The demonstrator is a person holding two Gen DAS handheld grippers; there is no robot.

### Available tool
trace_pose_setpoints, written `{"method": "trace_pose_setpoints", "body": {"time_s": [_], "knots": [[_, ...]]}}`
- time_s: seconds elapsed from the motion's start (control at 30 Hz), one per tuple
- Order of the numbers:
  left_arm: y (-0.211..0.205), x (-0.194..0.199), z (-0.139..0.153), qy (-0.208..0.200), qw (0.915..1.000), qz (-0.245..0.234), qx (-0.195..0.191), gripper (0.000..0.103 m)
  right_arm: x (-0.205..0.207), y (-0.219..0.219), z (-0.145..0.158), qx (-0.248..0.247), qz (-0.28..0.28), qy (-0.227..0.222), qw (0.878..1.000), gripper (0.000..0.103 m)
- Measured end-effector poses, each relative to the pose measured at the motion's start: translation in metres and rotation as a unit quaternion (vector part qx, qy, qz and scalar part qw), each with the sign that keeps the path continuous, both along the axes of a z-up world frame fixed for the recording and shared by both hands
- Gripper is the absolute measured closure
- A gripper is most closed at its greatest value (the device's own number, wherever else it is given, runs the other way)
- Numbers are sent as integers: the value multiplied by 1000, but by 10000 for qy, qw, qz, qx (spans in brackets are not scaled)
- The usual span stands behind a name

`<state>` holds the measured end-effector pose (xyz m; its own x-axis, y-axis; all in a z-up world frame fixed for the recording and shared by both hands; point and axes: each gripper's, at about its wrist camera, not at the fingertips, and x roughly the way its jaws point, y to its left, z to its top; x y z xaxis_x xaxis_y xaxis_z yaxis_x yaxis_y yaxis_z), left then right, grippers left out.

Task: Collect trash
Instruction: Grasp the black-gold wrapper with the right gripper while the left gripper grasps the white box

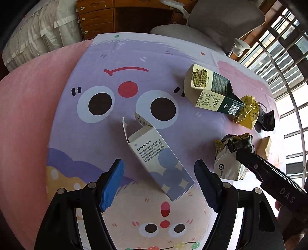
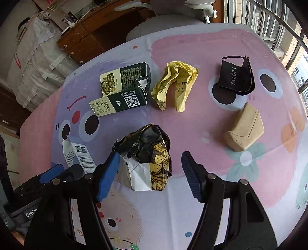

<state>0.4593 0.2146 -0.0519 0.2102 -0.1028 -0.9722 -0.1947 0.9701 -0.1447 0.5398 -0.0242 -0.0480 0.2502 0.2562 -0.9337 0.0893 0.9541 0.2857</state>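
Observation:
A white and blue carton [image 1: 159,159] with an open flap lies between the fingers of my open left gripper [image 1: 159,171]; its edge shows in the right wrist view [image 2: 79,155]. A crumpled black, gold and white bag [image 2: 146,159] sits between the fingers of my open right gripper [image 2: 149,163], close to the left pad [image 2: 107,177]. The same bag [image 1: 231,153] appears in the left wrist view under the right gripper's finger [image 1: 256,167]. Farther off lie a green snack box [image 2: 123,88], a crumpled yellow wrapper [image 2: 173,84], a black torn box [image 2: 236,77] and a tan packet [image 2: 244,128].
All trash rests on a table with a cartoon-print cloth [image 2: 192,119]. A grey chair [image 1: 221,21] and a wooden desk [image 1: 100,17] stand beyond the far edge. Barred windows [image 1: 284,57] run along the right side. A hand [image 1: 279,205] holds the right gripper.

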Motion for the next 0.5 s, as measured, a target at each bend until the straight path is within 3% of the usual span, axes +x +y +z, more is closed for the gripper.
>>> {"method": "trace_pose_setpoints", "body": {"time_s": [0.23,0.3,0.5], "knots": [[11,9,-24,315,9992,229,-106,27,10,16,-25,170,36,146,9997,40],[14,9,-29,408,9987,287,-92,28,10,19,-30,66,16,123,9999,51],[13,4,-31,407,9984,284,284,65,3,16,-25,112,-46,-29,9999,60]]}}
